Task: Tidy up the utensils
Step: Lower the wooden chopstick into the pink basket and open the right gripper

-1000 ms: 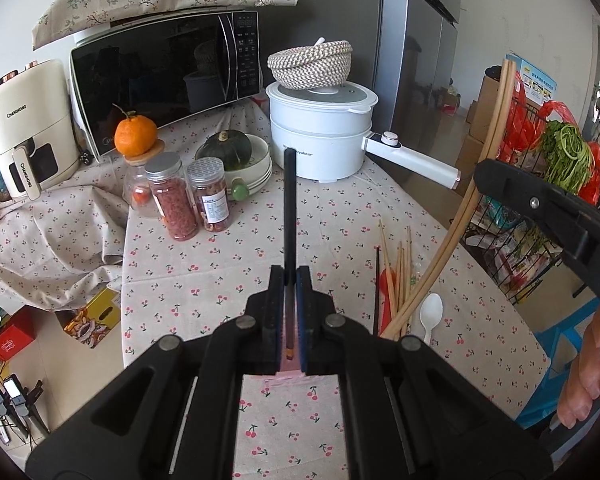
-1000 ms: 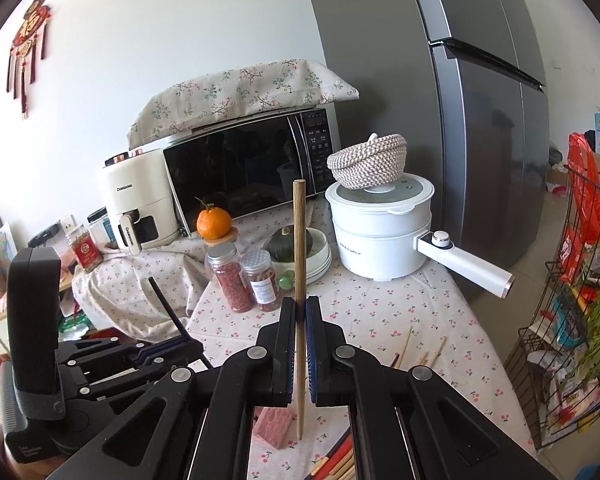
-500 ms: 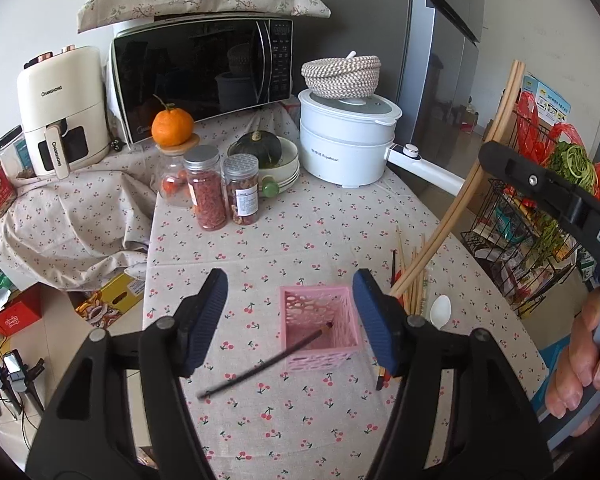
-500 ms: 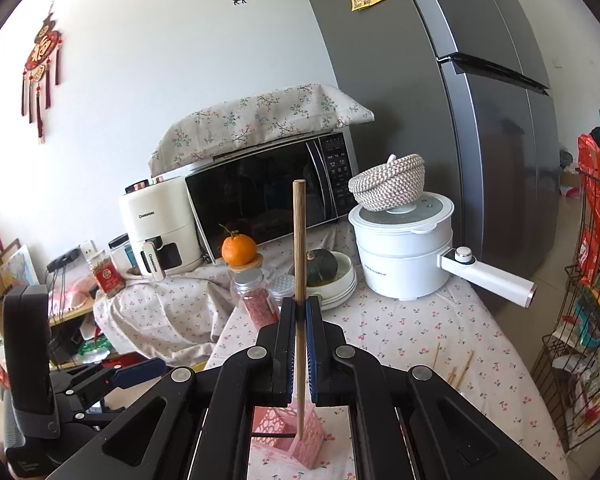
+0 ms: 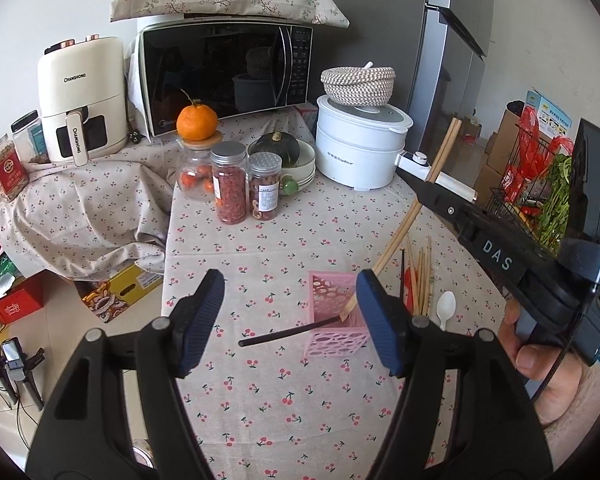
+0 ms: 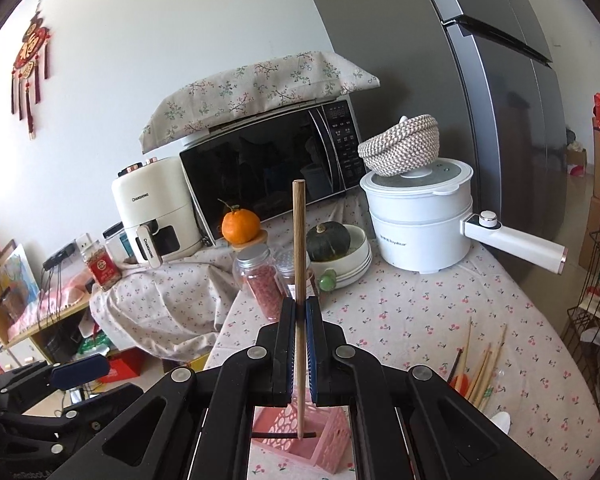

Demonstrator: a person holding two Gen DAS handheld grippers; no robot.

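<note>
Black plastic tongs with blue ribbed pads, silver screws, white "DAS" lettering and a bare-skinned hand.

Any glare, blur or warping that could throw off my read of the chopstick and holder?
Left wrist view: sharp, evenly daylit; fisheye bends the wooden chopsticks; pink holder clear. Right wrist view: wooden chopstick crisp; fridge bowed, softly reflective; no harsh glare.

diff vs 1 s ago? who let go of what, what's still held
The left gripper opened and let go of the black chopstick, which now leans out of the pink holder. The right gripper lowered its wooden chopstick; the tip is now inside the holder. Unchanged: the right grip, loose chopsticks and spoon on the table.
</note>
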